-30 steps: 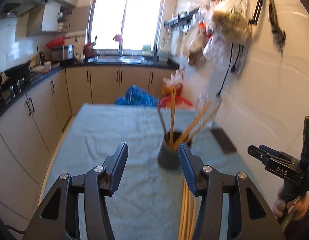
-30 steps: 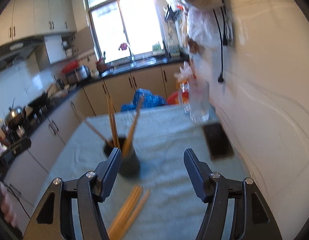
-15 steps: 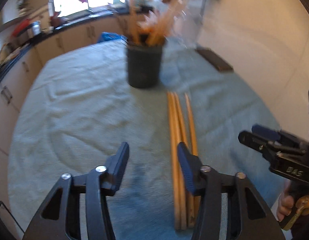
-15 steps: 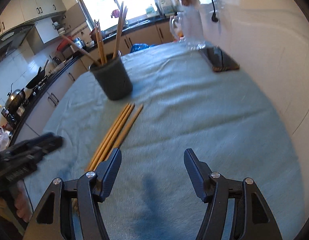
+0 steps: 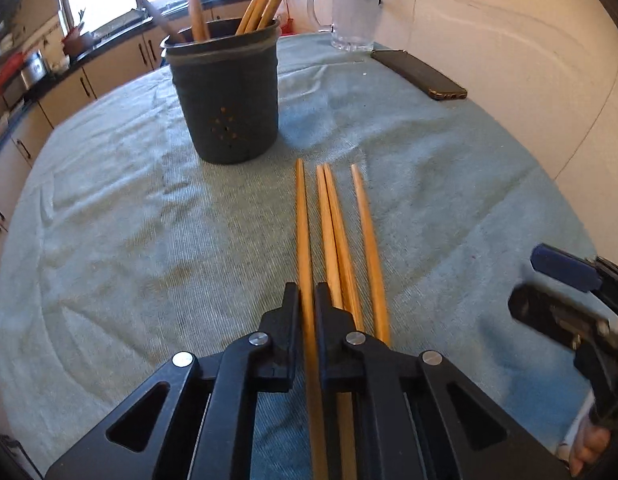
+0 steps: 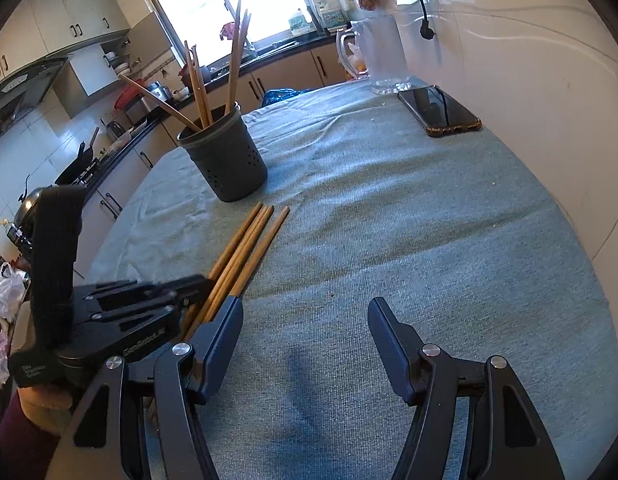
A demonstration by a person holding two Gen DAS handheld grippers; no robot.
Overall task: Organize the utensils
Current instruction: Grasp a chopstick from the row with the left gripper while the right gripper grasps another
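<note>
Left hand-held gripper (image 5: 307, 300) has just been closing and now pinches the leftmost chopstick (image 5: 303, 232) of four on the tabletop (image 5: 109, 240). Its long axis runs straight ahead toward the holder (image 5: 227, 96). Right hand-held gripper (image 6: 305, 320) waits open and empty, farther off.

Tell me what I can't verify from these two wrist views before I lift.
- Near ends of the four chopsticks: left wrist view, hidden under the left gripper, which has just closed on the leftmost chopstick.
- Same ends: right wrist view, behind the left gripper's body.
- Lower parts of the sticks standing in the holder: hidden by its wall in both views.
- Right gripper: open, empty.
</note>
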